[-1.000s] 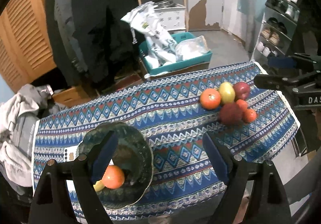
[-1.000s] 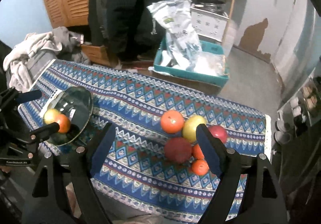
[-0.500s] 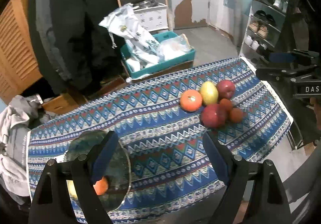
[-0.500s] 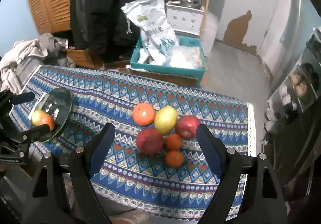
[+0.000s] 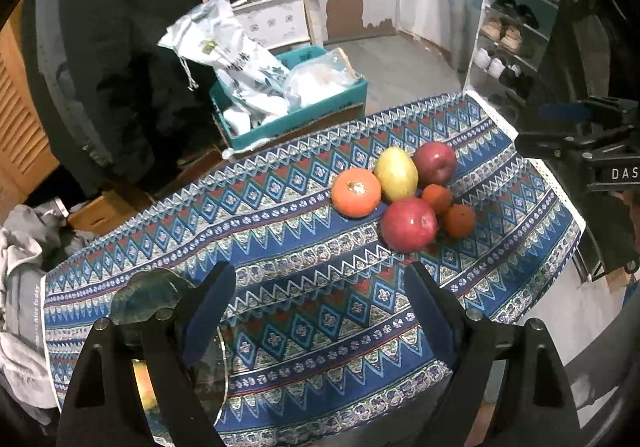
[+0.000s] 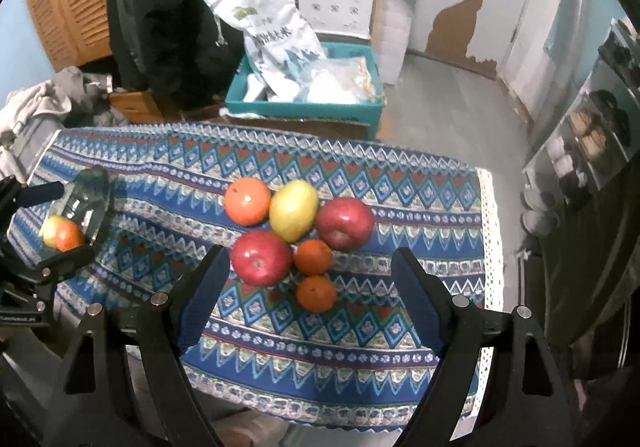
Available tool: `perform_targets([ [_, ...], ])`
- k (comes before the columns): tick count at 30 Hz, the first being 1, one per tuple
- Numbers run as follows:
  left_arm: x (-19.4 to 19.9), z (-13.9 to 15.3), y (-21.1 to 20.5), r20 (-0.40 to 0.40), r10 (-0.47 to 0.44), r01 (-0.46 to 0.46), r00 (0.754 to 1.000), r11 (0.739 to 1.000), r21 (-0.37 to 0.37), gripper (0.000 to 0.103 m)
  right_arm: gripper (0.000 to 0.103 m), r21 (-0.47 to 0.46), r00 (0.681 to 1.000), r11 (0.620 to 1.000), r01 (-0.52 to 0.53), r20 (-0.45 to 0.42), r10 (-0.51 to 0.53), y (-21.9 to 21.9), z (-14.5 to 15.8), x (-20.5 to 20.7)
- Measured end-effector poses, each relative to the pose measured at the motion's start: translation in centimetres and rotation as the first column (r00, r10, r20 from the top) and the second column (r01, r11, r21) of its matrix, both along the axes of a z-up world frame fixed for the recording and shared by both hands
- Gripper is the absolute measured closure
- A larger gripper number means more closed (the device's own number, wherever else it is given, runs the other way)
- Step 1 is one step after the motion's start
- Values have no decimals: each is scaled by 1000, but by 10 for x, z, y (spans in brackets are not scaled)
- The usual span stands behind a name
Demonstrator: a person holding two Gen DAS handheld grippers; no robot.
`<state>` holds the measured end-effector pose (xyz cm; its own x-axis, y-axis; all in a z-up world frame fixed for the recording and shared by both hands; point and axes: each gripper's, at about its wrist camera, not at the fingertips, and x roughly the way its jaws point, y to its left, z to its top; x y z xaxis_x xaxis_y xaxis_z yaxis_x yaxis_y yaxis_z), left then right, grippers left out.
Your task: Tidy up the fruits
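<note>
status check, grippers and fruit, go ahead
Left gripper open, empty, by the glass plate. Right gripper open, empty, over the fruit pile. Two fruits on the plate, six on the cloth. Nothing blocking.

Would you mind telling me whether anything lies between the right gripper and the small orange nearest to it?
Nothing visible does. The right gripper is open above the small orange, with only bare tablecloth around; the red apple sits beside it.
</note>
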<state>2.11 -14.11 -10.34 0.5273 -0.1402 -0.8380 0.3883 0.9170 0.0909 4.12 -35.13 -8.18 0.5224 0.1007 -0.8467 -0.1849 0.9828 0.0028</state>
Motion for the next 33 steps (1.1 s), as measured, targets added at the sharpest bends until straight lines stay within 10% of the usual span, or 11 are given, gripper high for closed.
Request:
perform_targets([
  [33,47,-106,-53,-167,-92,97,982,995,24,16,24,-51,962,998,-43,-272,27,-16,-165,33],
])
